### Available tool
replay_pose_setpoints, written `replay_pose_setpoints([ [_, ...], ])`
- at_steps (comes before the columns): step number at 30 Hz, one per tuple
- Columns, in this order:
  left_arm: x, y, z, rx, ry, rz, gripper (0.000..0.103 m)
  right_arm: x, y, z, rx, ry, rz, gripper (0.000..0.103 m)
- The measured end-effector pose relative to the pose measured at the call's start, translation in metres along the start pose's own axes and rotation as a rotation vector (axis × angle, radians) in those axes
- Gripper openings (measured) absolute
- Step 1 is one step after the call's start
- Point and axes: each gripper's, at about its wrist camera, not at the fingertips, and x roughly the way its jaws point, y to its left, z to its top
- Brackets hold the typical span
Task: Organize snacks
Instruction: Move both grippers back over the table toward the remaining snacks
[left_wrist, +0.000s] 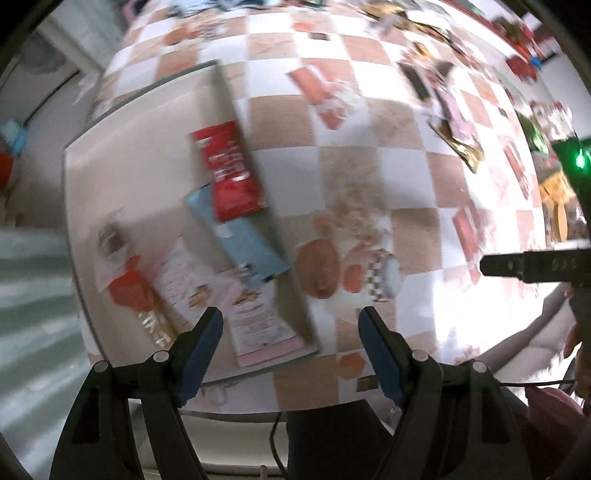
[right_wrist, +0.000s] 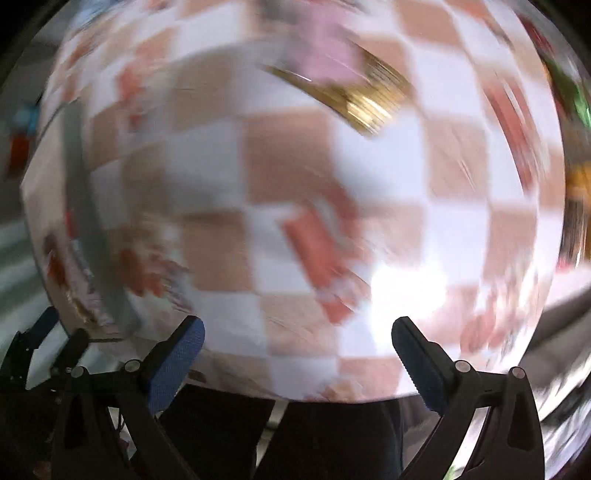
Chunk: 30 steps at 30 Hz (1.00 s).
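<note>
In the left wrist view a shallow white tray lies on the checkered tablecloth and holds a red packet, a light blue packet, a pink-and-white packet and a red-and-white packet. My left gripper is open and empty above the tray's near right edge. My right gripper is open and empty over the cloth; its view is blurred. A gold packet and a pink packet lie far ahead of it.
Several loose snack packets lie scattered along the far and right side of the table. The right gripper's body shows at the right edge of the left wrist view. The tray's edge shows at the left of the right wrist view.
</note>
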Motion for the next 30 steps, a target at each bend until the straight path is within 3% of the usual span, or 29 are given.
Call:
replay_pose_setpoints([
  [6,0.01,-0.033,0.017,0.089,0.046,-0.003,0.079,0.005,-0.059,-0.013,0.174,0.02,0.044,0.102],
  [14,0.014,-0.065,0.036,0.142,0.059,0.002,0.079,0.006,-0.086,-0.007,0.19,0.032,0.072,0.102],
  [22,0.018,-0.073,0.063,0.076,0.063,0.005,0.079,-0.019,-0.097,0.036,0.156,0.009,0.067,0.102],
  [30,0.024,-0.074,0.113,-0.034,0.048,0.01,0.079,-0.042,-0.093,0.088,0.111,-0.041,0.041,0.102],
])
